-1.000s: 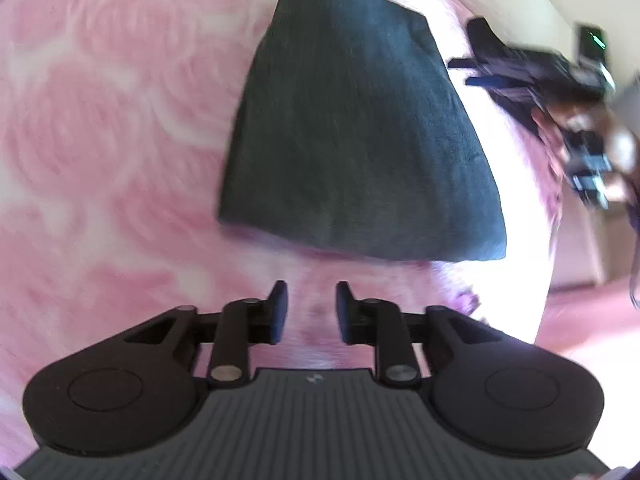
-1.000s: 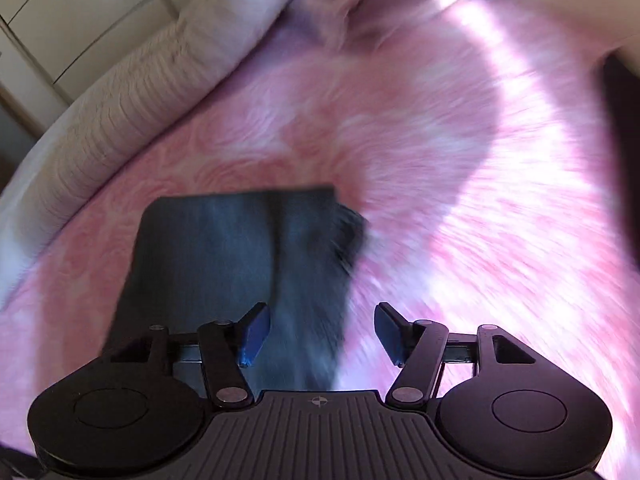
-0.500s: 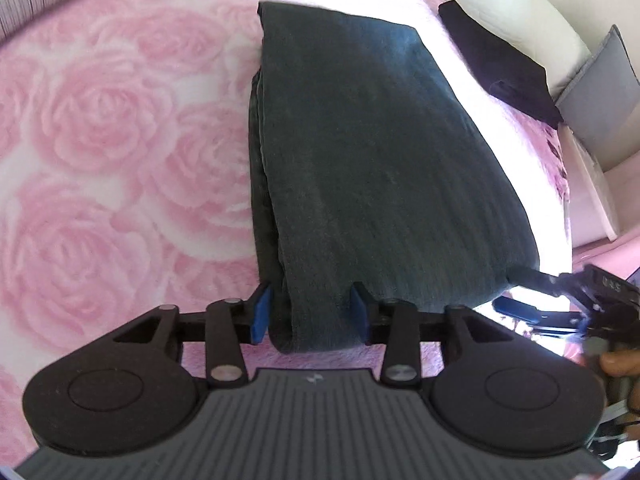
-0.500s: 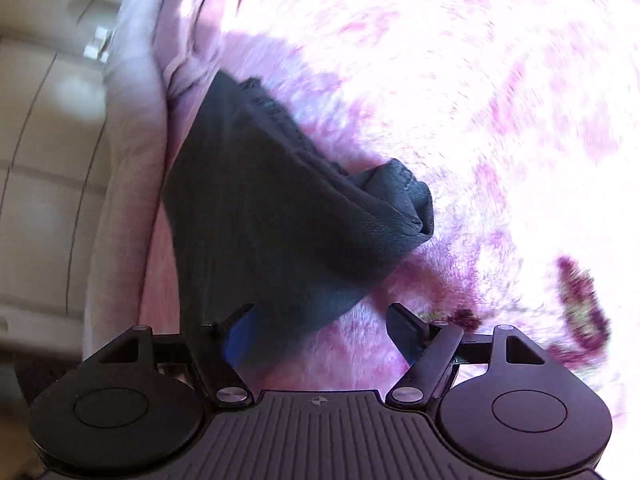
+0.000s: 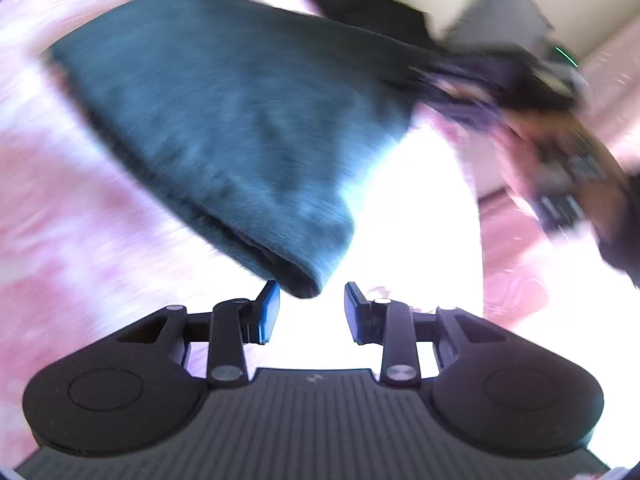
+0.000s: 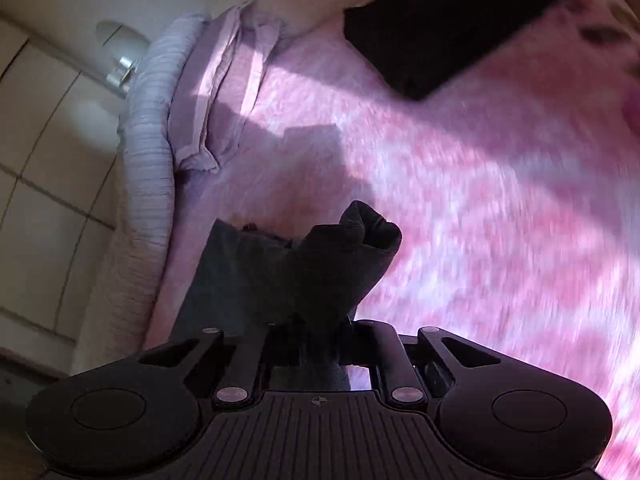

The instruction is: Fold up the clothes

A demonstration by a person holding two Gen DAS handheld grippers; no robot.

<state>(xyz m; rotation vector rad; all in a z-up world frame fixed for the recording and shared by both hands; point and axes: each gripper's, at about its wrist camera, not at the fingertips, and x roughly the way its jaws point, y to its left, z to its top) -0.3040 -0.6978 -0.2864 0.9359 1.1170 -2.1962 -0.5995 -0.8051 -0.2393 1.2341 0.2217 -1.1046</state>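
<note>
A folded dark teal garment (image 5: 224,120) hangs lifted above the pink rose-patterned bed cover (image 5: 60,240). Its lower folded end sits just above and between the fingers of my left gripper (image 5: 310,312), which is open and not holding it. In the left wrist view, blurred at the upper right, the right gripper (image 5: 480,84) holds the far corner. In the right wrist view my right gripper (image 6: 306,340) is shut on the bunched dark garment (image 6: 320,268), which bulges up in front of it.
A second folded black garment (image 6: 448,28) lies at the far edge of the bed (image 6: 480,184). A pale striped pillow (image 6: 148,152) and lilac pillowcase (image 6: 216,92) lie at the left. A grey cushion (image 5: 504,4) stands beyond the bed.
My left gripper has opened wider and let go of the garment's end. My right gripper has closed on its corner and lifted it off the bed. Both views are motion-blurred.
</note>
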